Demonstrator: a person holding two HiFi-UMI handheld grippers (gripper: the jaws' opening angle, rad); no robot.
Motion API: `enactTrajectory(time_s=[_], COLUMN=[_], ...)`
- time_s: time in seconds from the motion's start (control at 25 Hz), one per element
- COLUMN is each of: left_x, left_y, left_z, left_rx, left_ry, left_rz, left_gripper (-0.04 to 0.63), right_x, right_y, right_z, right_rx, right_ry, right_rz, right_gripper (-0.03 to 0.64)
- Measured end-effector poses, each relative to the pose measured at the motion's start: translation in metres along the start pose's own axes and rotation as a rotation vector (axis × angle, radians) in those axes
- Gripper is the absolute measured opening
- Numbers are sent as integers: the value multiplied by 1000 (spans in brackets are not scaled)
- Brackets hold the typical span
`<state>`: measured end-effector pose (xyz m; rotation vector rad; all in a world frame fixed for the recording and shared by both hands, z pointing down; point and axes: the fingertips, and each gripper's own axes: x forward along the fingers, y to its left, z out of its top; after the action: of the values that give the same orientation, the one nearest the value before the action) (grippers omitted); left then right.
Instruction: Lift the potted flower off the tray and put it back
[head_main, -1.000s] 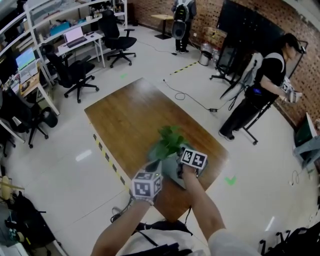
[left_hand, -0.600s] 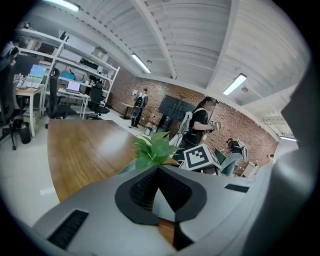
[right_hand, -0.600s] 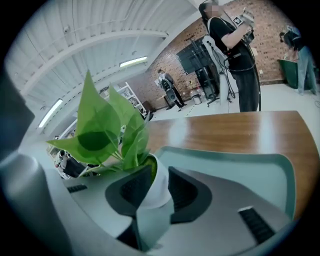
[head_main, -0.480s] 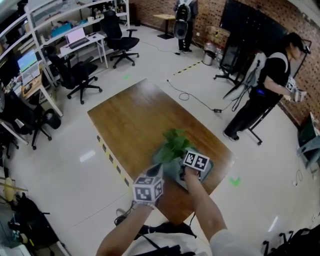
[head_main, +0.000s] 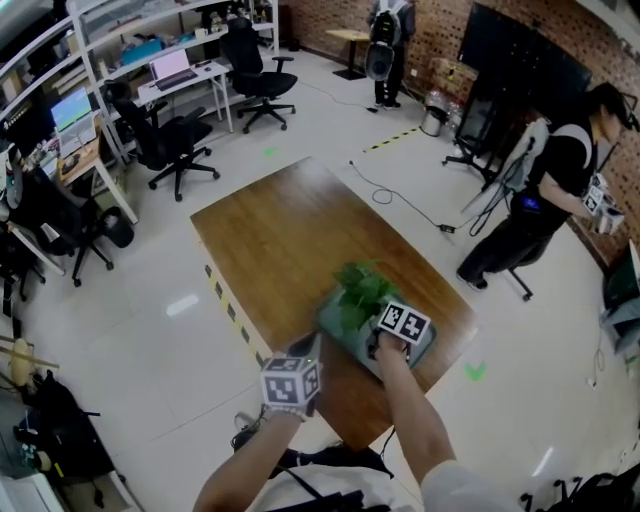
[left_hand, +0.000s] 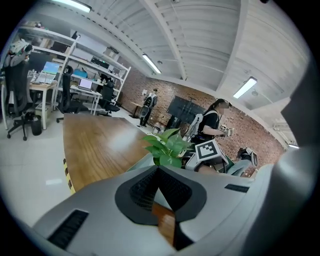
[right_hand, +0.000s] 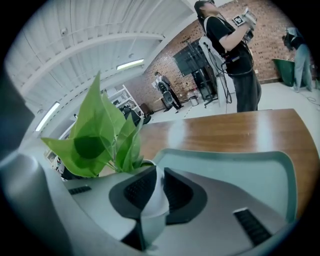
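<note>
1 potted flower (head_main: 362, 290) standing in 1 tray (head_main: 333, 325), at the 5 o'clock corner of the 1 desk (head_main: 280, 230). 2 grippers. Right gripper (right_hand: 157, 186): jaws have just been closing, pads clamped on the white pot rim, leaves at their 10 o'clock. Left gripper (left_hand: 159, 172): jaws together, nothing held, off the tray's 8 o'clock side. 2 people (head_main: 388, 40) (head_main: 555, 195) stand beyond the desk, at 12 and 2 o'clock.

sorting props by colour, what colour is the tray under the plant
Pale grey-green tray, clearest in right gripper view.
</note>
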<state>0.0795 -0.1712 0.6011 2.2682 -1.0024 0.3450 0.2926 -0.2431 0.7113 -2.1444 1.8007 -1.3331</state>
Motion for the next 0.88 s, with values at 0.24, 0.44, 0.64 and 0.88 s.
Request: enactTrajectory(time_s=[0.24,0.44,0.64,0.88], left_x=[-13,-27,-45,-69], left_y=[9,17,33,63], left_z=[6,9,10,12], left_rx=[-23,-37,-52,-88], left_ry=[-20,-26,-33,-53], left_rz=[18,34,64,118], left_gripper=[-3,-3,-3,-3], right_x=[-7,-8,-1,17], right_y=[23,69,118,162], right_z=[7,5,-15,-50], right_rx=[-9,-36,-62,-92], right_ry=[-17,-15,19,83], right_rz=[32,92,145,191], right_gripper=[52,52,52,52])
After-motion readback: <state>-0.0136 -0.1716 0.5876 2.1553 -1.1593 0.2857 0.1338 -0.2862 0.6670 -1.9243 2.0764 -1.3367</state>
